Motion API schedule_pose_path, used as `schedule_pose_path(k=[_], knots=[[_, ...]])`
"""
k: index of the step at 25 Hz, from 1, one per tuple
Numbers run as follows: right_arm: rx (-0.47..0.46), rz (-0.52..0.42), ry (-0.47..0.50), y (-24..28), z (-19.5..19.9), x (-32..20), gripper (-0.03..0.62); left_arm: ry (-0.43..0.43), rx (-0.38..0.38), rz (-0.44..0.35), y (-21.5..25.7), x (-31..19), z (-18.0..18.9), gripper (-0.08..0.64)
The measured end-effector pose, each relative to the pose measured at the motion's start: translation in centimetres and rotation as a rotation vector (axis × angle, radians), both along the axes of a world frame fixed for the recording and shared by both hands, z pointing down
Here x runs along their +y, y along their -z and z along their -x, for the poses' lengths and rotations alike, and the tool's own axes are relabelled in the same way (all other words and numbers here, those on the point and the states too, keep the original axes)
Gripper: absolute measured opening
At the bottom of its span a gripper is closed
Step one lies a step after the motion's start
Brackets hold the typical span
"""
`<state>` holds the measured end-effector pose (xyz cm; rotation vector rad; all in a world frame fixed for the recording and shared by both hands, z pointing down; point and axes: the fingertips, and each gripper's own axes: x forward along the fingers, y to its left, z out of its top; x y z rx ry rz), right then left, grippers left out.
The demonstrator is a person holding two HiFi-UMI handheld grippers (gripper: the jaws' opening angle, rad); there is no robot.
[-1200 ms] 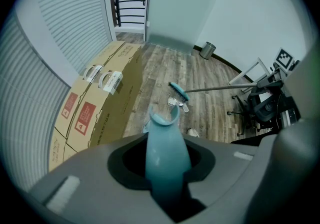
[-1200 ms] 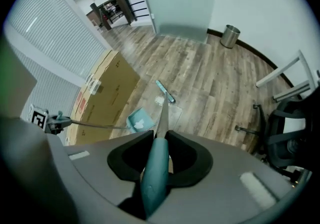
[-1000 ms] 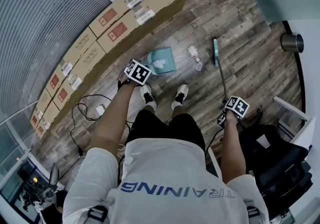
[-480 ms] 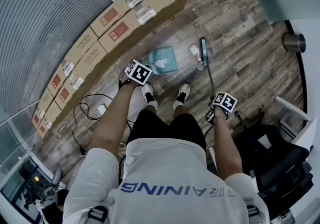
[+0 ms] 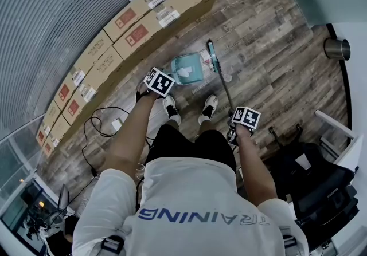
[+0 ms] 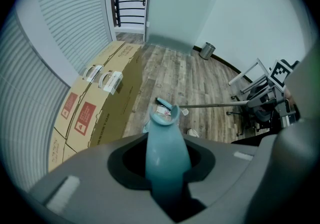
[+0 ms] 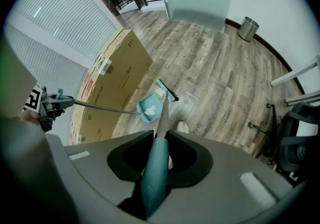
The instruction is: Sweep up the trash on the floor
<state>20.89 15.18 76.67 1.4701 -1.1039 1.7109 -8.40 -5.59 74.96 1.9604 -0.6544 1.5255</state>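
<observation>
My left gripper (image 5: 156, 86) is shut on the teal dustpan handle (image 6: 166, 155). The teal dustpan (image 5: 187, 69) rests on the wood floor in front of the person's shoes, with white paper (image 7: 148, 112) lying in it. My right gripper (image 5: 239, 125) is shut on the teal broom handle (image 7: 154, 180). The broom's metal pole slants forward to the broom head (image 5: 212, 54), which sits at the dustpan's right edge. A crumpled wrapper (image 5: 205, 56) lies between the broom head and the pan. One small scrap (image 5: 227, 77) stays on the floor to the right of the pole.
A long row of cardboard boxes (image 5: 132, 26) lines the floor behind the dustpan. A metal bin (image 5: 335, 48) stands at the far right by the wall. A black chair (image 5: 312, 183) is at the right, and black cables (image 5: 97, 126) lie at the left.
The right gripper swung left with the broom, and the broom head swept left across the floor to the dustpan's edge, pushing the wrapper with it. The left gripper and dustpan kept still.
</observation>
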Motion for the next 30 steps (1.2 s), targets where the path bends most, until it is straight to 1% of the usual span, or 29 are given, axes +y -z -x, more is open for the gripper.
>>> schedule_pose_path(k=[5, 9, 11, 15, 17, 19, 21, 24, 27, 30], knots=[[-0.058, 0.011, 0.113, 0.5, 3.7, 0.3, 0.107, 0.000, 0.001, -0.001, 0.1, 0.0, 0.0, 0.109], [-0.097, 0.023, 0.171, 1.2, 6.1, 0.8, 0.107, 0.000, 0.000, -0.003, 0.1, 0.0, 0.0, 0.109], [-0.109, 0.025, 0.186, 1.5, 6.9, 1.0, 0.107, -0.002, -0.003, -0.002, 0.0, 0.0, 0.0, 0.109], [-0.169, 0.030, 0.180, 2.1, 8.0, 1.1, 0.107, -0.006, -0.006, -0.004, 0.0, 0.2, -0.1, 0.107], [-0.169, 0.020, 0.199, 2.6, 7.9, 1.0, 0.107, -0.010, -0.008, -0.010, 0.0, 0.6, 0.0, 0.106], [-0.157, 0.006, 0.194, 3.3, 7.2, 1.0, 0.107, -0.038, -0.011, -0.018, 0.2, 1.0, 0.1, 0.103], [-0.140, -0.008, 0.165, 3.9, 5.8, 1.1, 0.107, -0.107, -0.019, -0.030, 0.3, 1.3, -0.2, 0.094], [-0.096, -0.011, 0.098, 4.6, 2.4, 2.2, 0.107, -0.201, -0.028, -0.039, 0.3, 1.3, -1.1, 0.086], [-0.026, -0.007, -0.004, 4.8, -2.1, 3.5, 0.107, -0.240, -0.033, -0.038, 0.2, 1.2, -2.0, 0.086], [0.077, 0.004, -0.088, 4.6, -7.4, 4.4, 0.107, -0.244, -0.038, -0.038, 0.1, 1.1, -2.6, 0.086]])
